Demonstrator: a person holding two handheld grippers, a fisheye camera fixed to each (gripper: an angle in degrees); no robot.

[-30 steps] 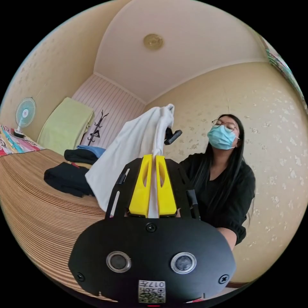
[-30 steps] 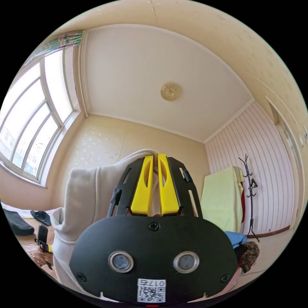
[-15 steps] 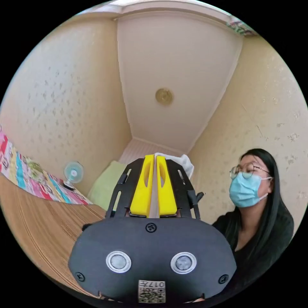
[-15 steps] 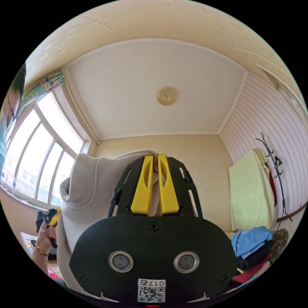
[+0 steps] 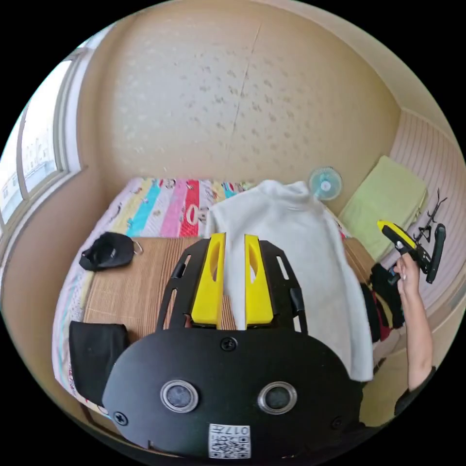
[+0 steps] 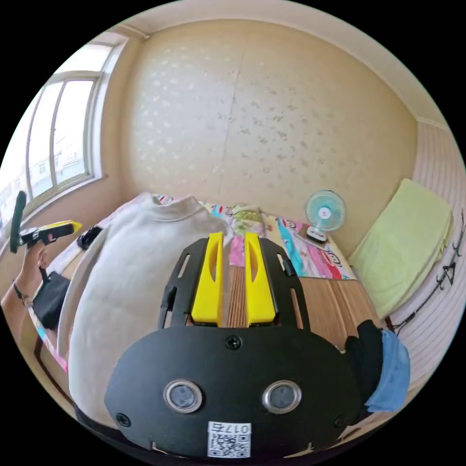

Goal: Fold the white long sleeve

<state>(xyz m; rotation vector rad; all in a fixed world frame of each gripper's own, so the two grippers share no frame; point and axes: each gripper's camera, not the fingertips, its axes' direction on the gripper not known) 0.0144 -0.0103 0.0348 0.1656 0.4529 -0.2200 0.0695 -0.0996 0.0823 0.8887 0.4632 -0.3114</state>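
Observation:
The white long sleeve (image 5: 296, 252) lies spread over the woven mat (image 5: 131, 286), collar toward the far wall. My left gripper (image 5: 234, 238) hovers above its near left part, jaws apart and holding nothing. In the right gripper view the same shirt (image 6: 131, 296) fills the left side, and my right gripper (image 6: 233, 236) is open over the mat beside it. A hand holds the right gripper (image 5: 412, 245) at the shirt's right edge in the left gripper view. The left gripper (image 6: 43, 233) is held up at the far left of the right gripper view.
A black cap (image 5: 107, 250) and a folded black garment (image 5: 94, 354) lie on the mat's left side. Black and blue clothes (image 6: 383, 364) are piled at the right. A small fan (image 6: 324, 213), a green pad (image 6: 407, 238) and a striped colourful sheet (image 5: 160, 208) sit by the walls.
Both grippers have opened and let go of the white shirt, which now lies spread on the mat. Both cameras have swung down from the ceiling toward the bed.

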